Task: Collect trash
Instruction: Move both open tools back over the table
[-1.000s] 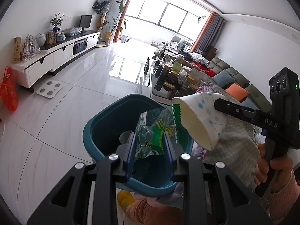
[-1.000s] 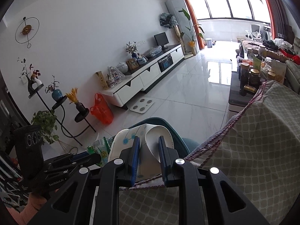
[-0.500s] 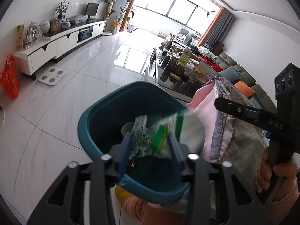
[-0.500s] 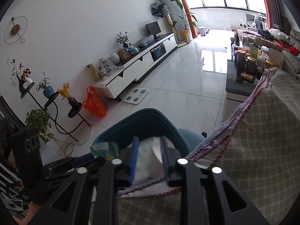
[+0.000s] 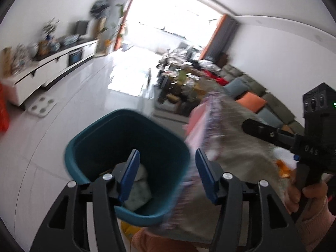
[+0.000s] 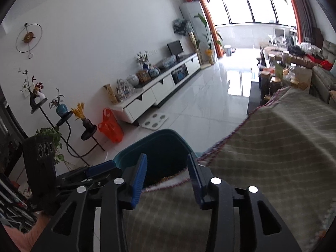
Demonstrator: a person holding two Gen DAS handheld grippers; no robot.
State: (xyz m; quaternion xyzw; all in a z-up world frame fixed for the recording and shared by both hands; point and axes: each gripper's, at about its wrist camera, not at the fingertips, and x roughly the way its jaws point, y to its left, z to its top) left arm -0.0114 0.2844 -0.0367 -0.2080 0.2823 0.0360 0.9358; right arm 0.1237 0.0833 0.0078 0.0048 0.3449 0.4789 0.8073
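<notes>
A teal trash bin stands on the floor beside the table; it also shows in the right wrist view. Pale crumpled trash lies at its bottom. My left gripper is open and empty, over the bin's near rim. My right gripper is open and empty, above the table edge next to the bin. It also shows from the left wrist view, where its open or shut state is unclear. The left gripper shows in the right wrist view.
A table with a checked cloth and fringed edge lies right of the bin. An orange wrapper lies on it. A white TV cabinet, an orange bag, a scale, a plant stand and a sofa surround the white floor.
My left gripper opened and dropped the green wrapper into the bin. My right gripper opened and dropped the paper cup into the bin. Both grippers are now empty.
</notes>
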